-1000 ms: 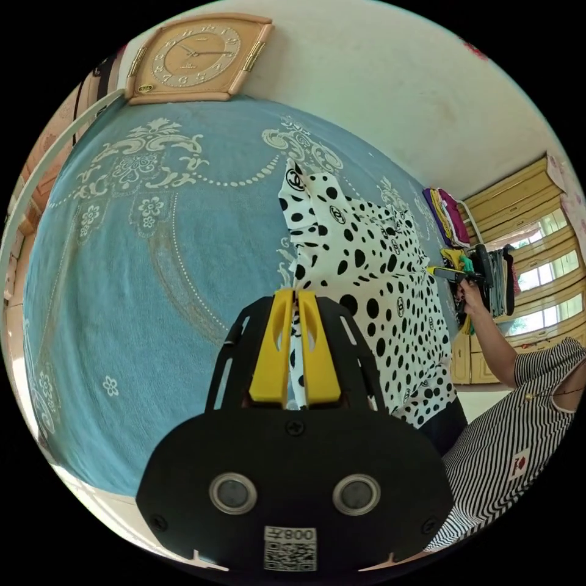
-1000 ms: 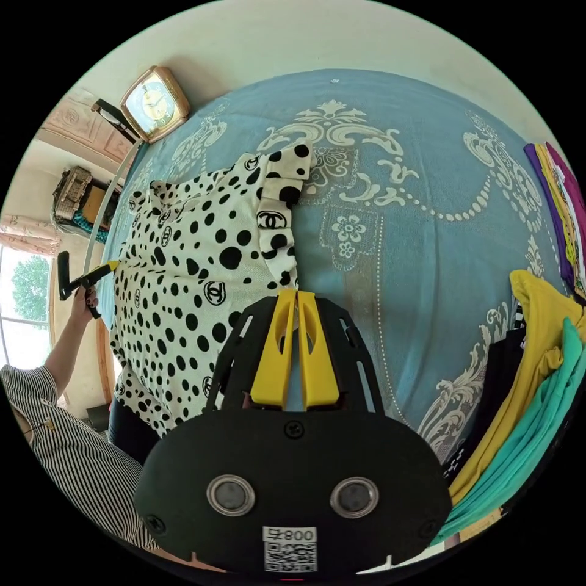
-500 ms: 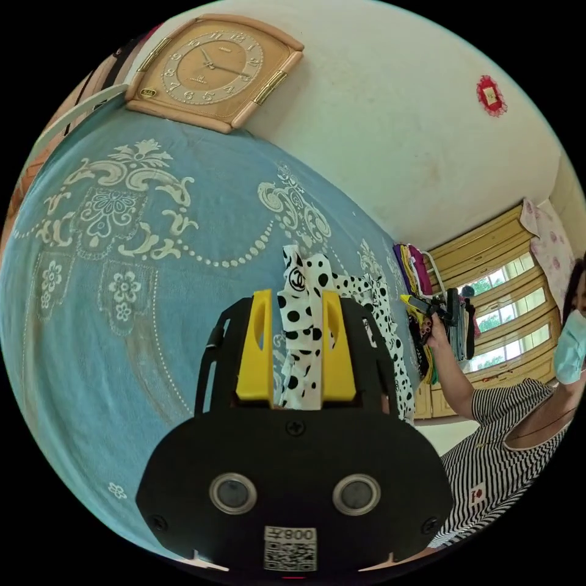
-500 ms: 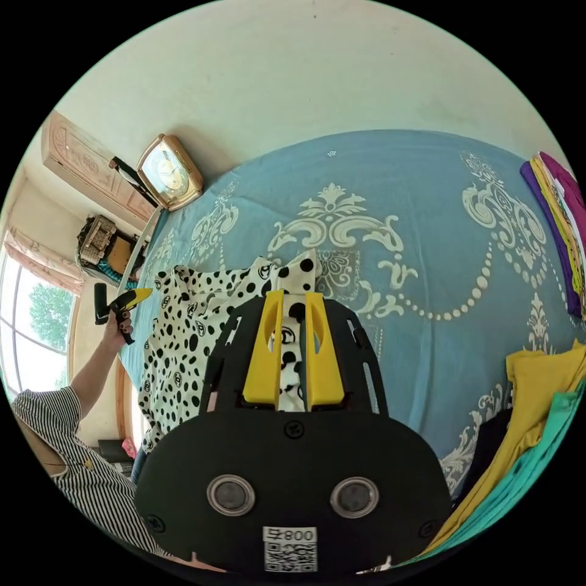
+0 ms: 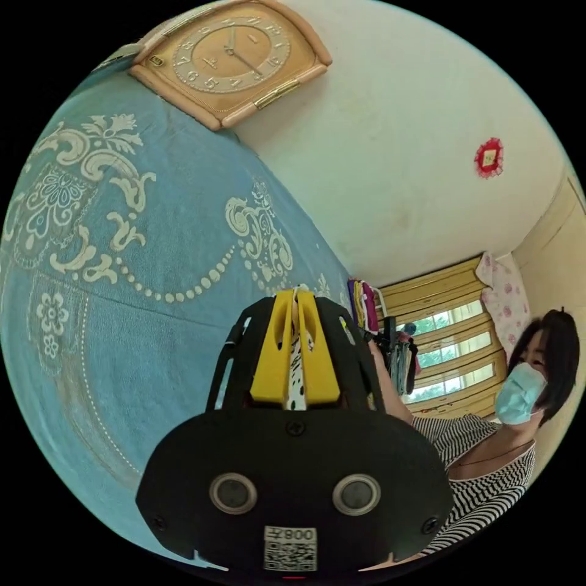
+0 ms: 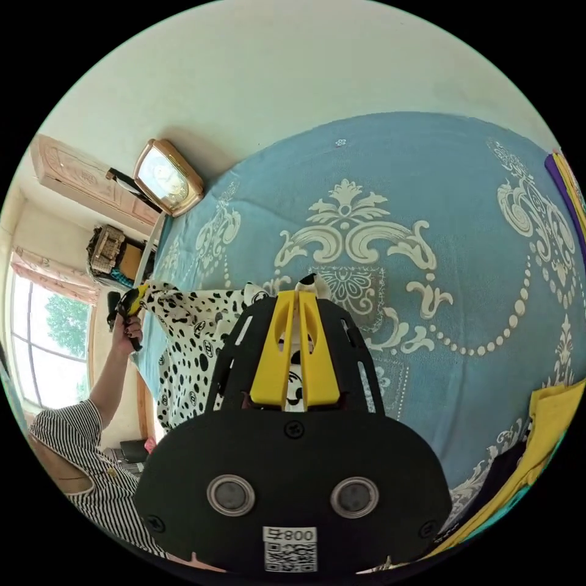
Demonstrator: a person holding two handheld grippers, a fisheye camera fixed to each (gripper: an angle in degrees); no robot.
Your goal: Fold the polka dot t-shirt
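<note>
- The left hand-held gripper (image 5: 296, 299), with yellow jaws on a black body, has its jaws drawn together on a strip of the white polka dot t-shirt with black spots (image 5: 297, 381); the cloth runs down the narrow gap between them.
- The right hand-held gripper (image 6: 298, 298), of the same make, is likewise clenched on the shirt, a bit of spotted cloth poking out past its jaw tips and more showing between the jaws lower down.
- In the right gripper view the shirt hangs spread between the two grippers, above the blue bed cover with a pale scroll and bead pattern (image 6: 427, 201), and its lower part drops down over the near edge of the bed.
- There the left hand-held gripper shows at the far corner of the shirt, held by a hand (image 6: 126, 332) of a person in a black-and-white striped top (image 6: 97, 488).
- A peach-framed wall clock (image 5: 235, 55) leans at the far edge of the bed against the cream wall (image 5: 397, 134).
- A yellow garment (image 6: 552, 421) lies at the bed's edge in the right gripper view, beside something dark and a strip of teal.
- A window with yellow blinds (image 5: 452, 354) stands behind the person in the left gripper view.
</note>
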